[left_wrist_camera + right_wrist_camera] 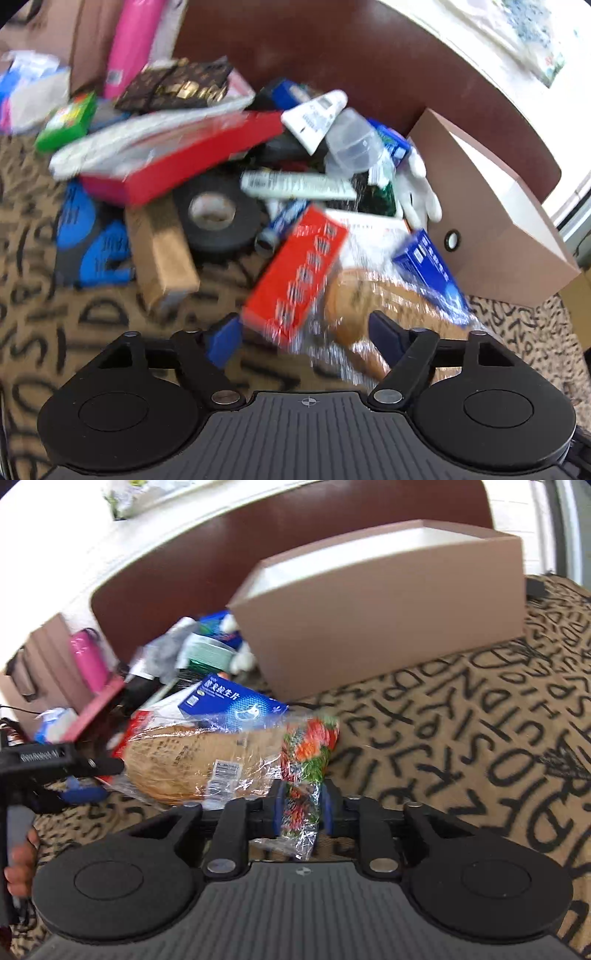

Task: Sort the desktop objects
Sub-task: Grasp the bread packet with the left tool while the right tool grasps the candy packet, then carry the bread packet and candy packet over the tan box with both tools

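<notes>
A heap of desktop objects lies on a lettered cloth. In the right wrist view my right gripper (301, 805) is shut on the printed end of a clear bread bag (306, 753); the round flatbread (184, 760) in it rests on the cloth. A blue box (229, 701) lies on the bag. In the left wrist view my left gripper (306, 336) is open, its jaws wide apart just before a red box (295, 273) and the bread bag (354, 306). The left gripper also shows at the left edge of the right wrist view (55, 764).
An open brown cardboard box (388, 627) stands right of the heap, also in the left wrist view (491, 221). The heap holds a black tape roll (216, 214), a long red box (177, 162), a tan box (162, 254), tubes and a white glove (421, 192).
</notes>
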{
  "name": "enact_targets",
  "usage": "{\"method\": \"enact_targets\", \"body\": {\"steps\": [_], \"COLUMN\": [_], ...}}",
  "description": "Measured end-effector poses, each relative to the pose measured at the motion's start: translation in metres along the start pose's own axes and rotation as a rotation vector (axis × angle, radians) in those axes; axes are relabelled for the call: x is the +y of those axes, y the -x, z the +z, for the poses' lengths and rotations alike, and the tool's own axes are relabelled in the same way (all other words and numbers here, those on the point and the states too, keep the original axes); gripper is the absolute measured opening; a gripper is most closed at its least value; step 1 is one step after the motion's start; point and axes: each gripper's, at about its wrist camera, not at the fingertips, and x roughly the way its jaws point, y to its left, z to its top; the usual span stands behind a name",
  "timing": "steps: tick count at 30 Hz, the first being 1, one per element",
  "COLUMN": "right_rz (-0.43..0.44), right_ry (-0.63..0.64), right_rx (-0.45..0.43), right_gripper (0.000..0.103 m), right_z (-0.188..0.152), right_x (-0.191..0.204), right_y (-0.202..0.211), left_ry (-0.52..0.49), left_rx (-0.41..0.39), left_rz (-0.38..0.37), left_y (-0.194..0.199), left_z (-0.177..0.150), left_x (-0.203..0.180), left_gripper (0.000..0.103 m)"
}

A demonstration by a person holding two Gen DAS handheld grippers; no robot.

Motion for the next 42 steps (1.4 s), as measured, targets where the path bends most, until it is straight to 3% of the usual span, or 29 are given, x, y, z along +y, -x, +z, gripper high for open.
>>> {"method": "enact_targets", "body": {"steps": [3,6,8,9,10,13,14,16,18,22,24,34,42], "right_rz": [0.002,-0.003,-0.005,-0.001,0.002,-0.005,-0.013,0.002,0.016,-0.004,0.01,0.043,-0.015], "right_ry": [0.003,0.005,-0.001,0.001,0.005,0.019,0.027,0.022,0.021,0.041,0.033,0.055,0.107], "right_rx": [0.002,0.0,0.009,0.008,0.008,0.01,0.008,0.013,0.013,-0.034,-0.056,-0.217,-0.38], "right_gripper": [0.052,0.057,0.058,0.059,0.06,0.054,0.048,0.042,0.032,0.02,0.016,0.016,0.016], "right_z": [0.001,0.001,0.0,0.0,0.001,0.002,0.003,0.003,0.002,0.005,0.01,0.052,0.127], "right_x": [-0.001,-0.001,-0.002,-0.002,-0.001,0.002,0.003,0.0,-0.001,-0.001,-0.003,-0.015,-0.035], "right_y": [-0.007,-0.014,-0.019,-0.02,-0.021,-0.023,-0.023,-0.022,-0.022,-0.008,0.001,0.055,0.071], "left_ry": [-0.054,-0.085,-0.104,-0.122,-0.141,-0.16,-0.176,-0.175,-0.15,-0.176,-0.169,-0.17,-0.219], "left_rx": [0.018,0.077,0.103,0.1,0.1,0.108,0.098,0.092,0.111,0.091,0.08,-0.051,-0.123], "left_rz": [-0.029,-0.062,-0.083,-0.081,-0.083,-0.089,-0.08,-0.074,-0.073,-0.053,-0.069,-0.179,-0.264], "left_y": [-0.013,-0.025,-0.031,-0.03,-0.029,-0.024,-0.022,-0.022,-0.024,-0.011,-0.002,0.04,0.025], "left_z": [0.009,0.01,0.006,0.004,0.002,0.002,0.0,-0.001,-0.004,-0.006,-0.006,0.018,0.059], "left_x": [-0.009,-0.018,-0.023,-0.025,-0.028,-0.033,-0.035,-0.036,-0.034,-0.04,-0.042,-0.084,-0.146], "left_gripper": [0.091,0.087,0.079,0.069,0.051,0.047,0.047,0.065,0.066,0.036,0.029,0.026,0.025]}}
